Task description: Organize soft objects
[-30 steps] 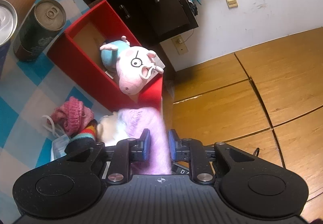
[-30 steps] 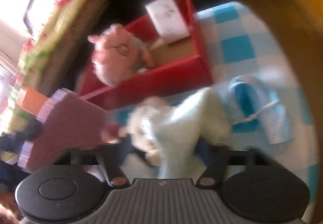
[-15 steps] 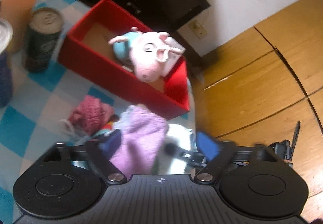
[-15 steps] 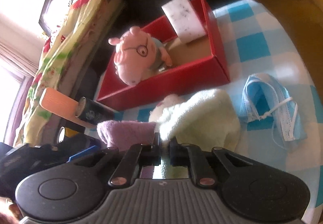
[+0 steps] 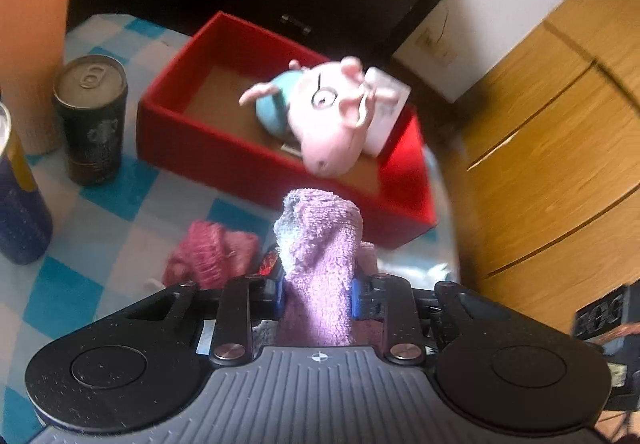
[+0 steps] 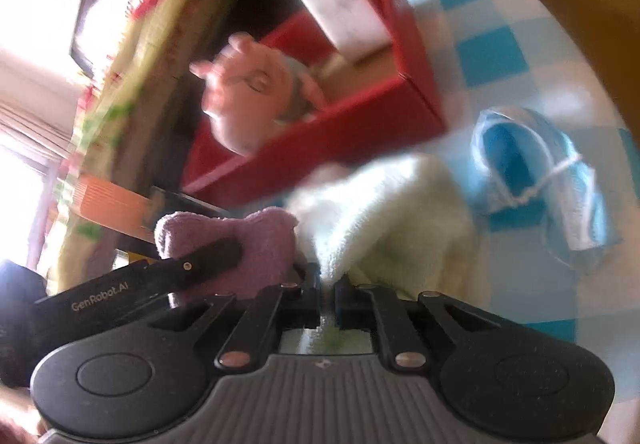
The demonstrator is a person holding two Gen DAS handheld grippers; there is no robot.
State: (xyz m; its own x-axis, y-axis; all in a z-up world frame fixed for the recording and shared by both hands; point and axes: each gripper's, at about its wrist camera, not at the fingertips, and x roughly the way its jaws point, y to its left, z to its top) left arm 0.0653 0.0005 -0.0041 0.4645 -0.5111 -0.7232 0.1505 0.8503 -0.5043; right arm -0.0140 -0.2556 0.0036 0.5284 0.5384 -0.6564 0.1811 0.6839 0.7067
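A: Going left to right past the red box [image 5: 248, 160], what sits on the checked tablecloth [image 5: 120, 212]?

B: Far left of the box, at the picture's edge, stands a blue can [image 5: 20, 204]. Between it and the box is a dark can [image 5: 92, 120], upright, close to the box's left wall but apart from it. In front of the box lies a pink knitted thing [image 5: 212, 252], near its front wall.

A: And inside the box?

B: A pink pig toy [image 5: 324, 116] lies toward the right end, its snout over the front wall. A white block [image 5: 384, 112] leans in the right corner, touching the pig.

A: What is the left gripper [image 5: 318, 292] doing?

B: Its jaws are clamped on a purple towel [image 5: 320, 256], which sticks up between them, just in front of the box's front wall.

A: The right gripper [image 6: 327, 298]?

B: That view is blurred. Its jaws are nearly together, pinching an edge of a pale yellow towel [image 6: 392, 220] that lies in front of the box. The purple towel and the left gripper's finger show to the left of it.

A: Anything further right?

B: A blue face mask [image 6: 548, 180] lies on the cloth, right of the pale towel and past the box's right end.
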